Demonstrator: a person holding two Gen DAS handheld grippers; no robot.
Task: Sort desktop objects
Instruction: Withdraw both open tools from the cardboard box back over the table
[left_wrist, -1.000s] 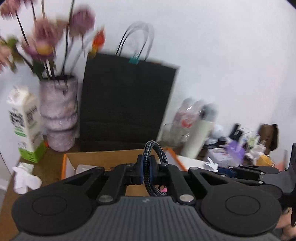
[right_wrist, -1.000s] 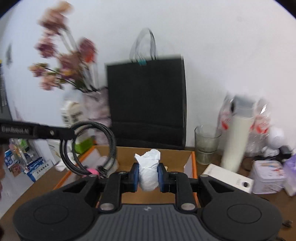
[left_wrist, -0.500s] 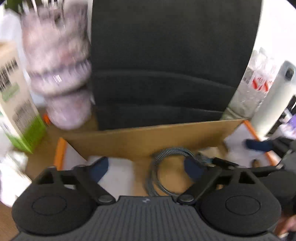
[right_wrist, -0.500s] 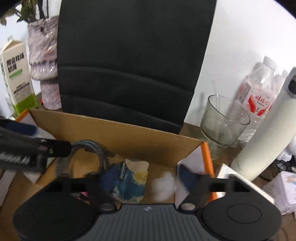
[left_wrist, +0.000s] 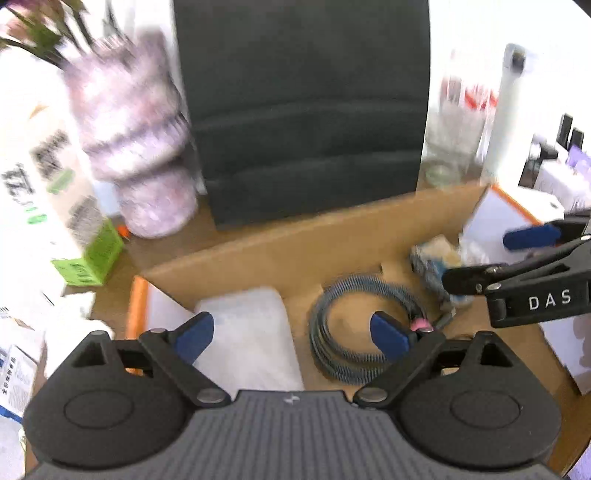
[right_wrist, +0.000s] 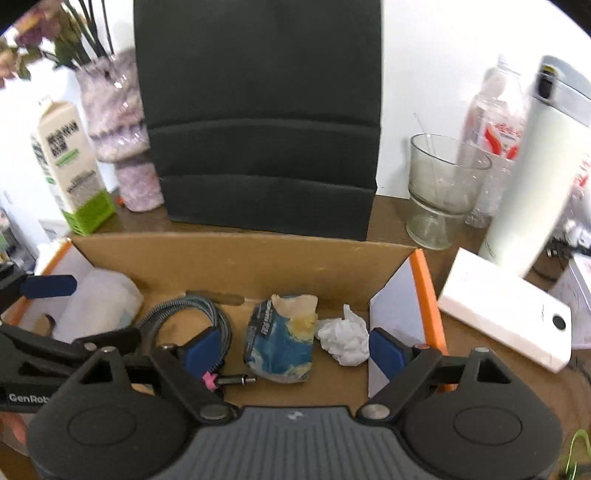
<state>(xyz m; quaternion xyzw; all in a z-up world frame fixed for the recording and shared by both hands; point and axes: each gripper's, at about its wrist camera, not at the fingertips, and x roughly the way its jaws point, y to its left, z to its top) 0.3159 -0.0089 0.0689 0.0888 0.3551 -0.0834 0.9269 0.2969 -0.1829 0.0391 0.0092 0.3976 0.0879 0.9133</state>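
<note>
An open cardboard box (right_wrist: 240, 258) with orange edges holds a coiled braided cable (right_wrist: 207, 314), a blue crumpled wrapper (right_wrist: 280, 343), a crumpled white tissue (right_wrist: 345, 338) and a white plastic pack (right_wrist: 99, 306). My right gripper (right_wrist: 293, 349) is open and empty above the wrapper and tissue. My left gripper (left_wrist: 293, 334) is open and empty above the box (left_wrist: 295, 240), between the white pack (left_wrist: 247, 332) and the cable (left_wrist: 354, 328). The wrapper also shows in the left wrist view (left_wrist: 436, 262).
A black paper bag (right_wrist: 258, 110) stands behind the box. A milk carton (right_wrist: 70, 166) and a pink vase (right_wrist: 118, 129) stand at the left. A glass (right_wrist: 439, 188), water bottle (right_wrist: 495, 129), white tumbler (right_wrist: 535, 166) and white flat box (right_wrist: 506, 314) stand at the right.
Both grippers dropped over the box and opened. The left let go of the cable and the right let go of the tissue; both now lie in the box.
</note>
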